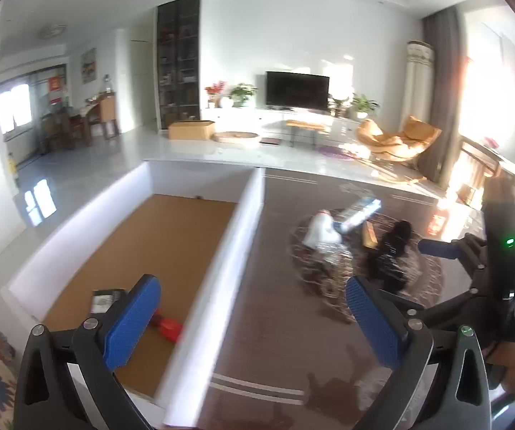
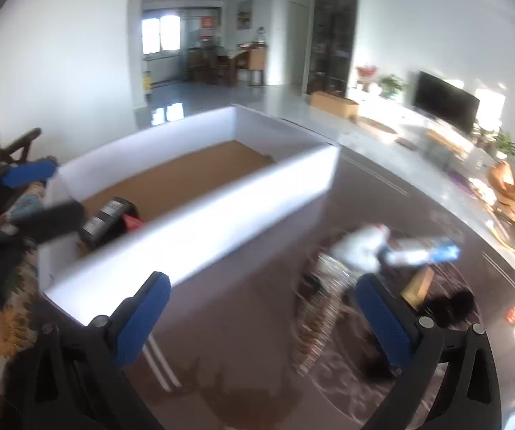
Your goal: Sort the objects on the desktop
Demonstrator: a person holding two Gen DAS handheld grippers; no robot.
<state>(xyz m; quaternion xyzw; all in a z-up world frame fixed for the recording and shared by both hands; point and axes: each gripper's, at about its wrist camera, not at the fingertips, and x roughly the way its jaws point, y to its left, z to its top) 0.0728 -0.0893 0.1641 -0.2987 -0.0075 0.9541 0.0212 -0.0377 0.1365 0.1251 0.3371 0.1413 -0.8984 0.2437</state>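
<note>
Clutter still to be sorted lies in a loose heap on the patterned round mat [image 1: 329, 279] on the dark table [image 1: 275, 236], to the right of the white box [image 1: 246, 222]: a white pouch [image 1: 320, 231], a long blue-and-white packet [image 1: 359, 211], a small yellow-brown block [image 1: 369, 237] and a black thing [image 1: 395, 242] too blurred to name. The packet's long axis runs slantwise, its blue end pointing away from the box. Inside the box, on its brown floor, rest a dark labelled item [image 1: 104, 300] and a red one [image 1: 168, 328]. The left gripper [image 1: 254, 322] straddles the box's near wall with its jaws spread wide and nothing between them. The right gripper [image 2: 261, 319] is likewise spread and empty, and it hangs directly before the heap, which lies ahead and slightly right of it. By this reading the right hand is the nearer, the left having the wall to cross first.
</note>
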